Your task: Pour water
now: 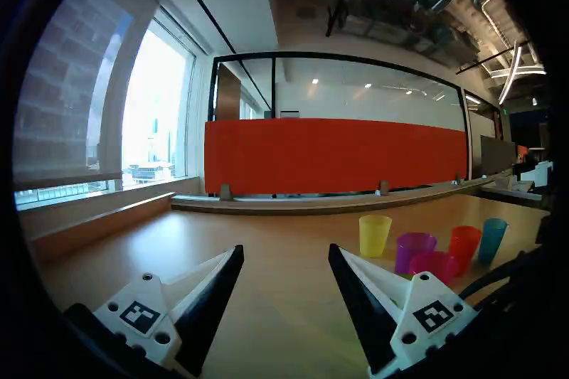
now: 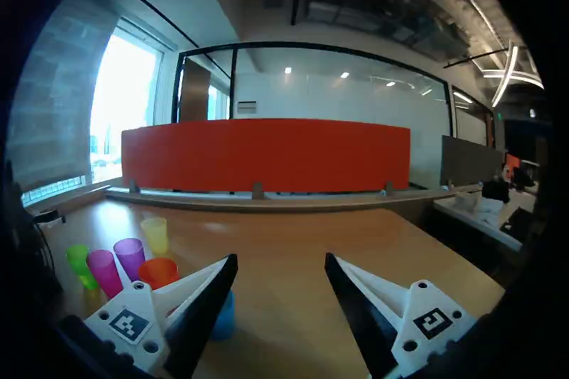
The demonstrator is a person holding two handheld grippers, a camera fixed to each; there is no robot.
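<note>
Left gripper view: the left tool (image 1: pixel 285 247) is spread wide, with bare tabletop (image 1: pixel 213 226) between its fingers. At 4 o'clock a yellow cup (image 1: pixel 374 235), purple cup (image 1: pixel 415 247), pink cup (image 1: pixel 434 264), orange-red cup (image 1: pixel 464 245) and blue cup (image 1: pixel 492 238) stand bunched together. The right finger's base overlaps the pink cup's foot. A red-orange partition (image 1: pixel 334 155) closes off the far edge at 12 o'clock.

Right gripper view: the right tool (image 2: pixel 281 257) is spread and empty. At 8 o'clock stand a green cup (image 2: pixel 80 264), the pink cup (image 2: pixel 104 271), purple cup (image 2: pixel 131 257), yellow cup (image 2: pixel 155 234) and orange-red cup (image 2: pixel 158 271). The blue cup (image 2: pixel 225 315) is half hidden behind the left finger.
</note>
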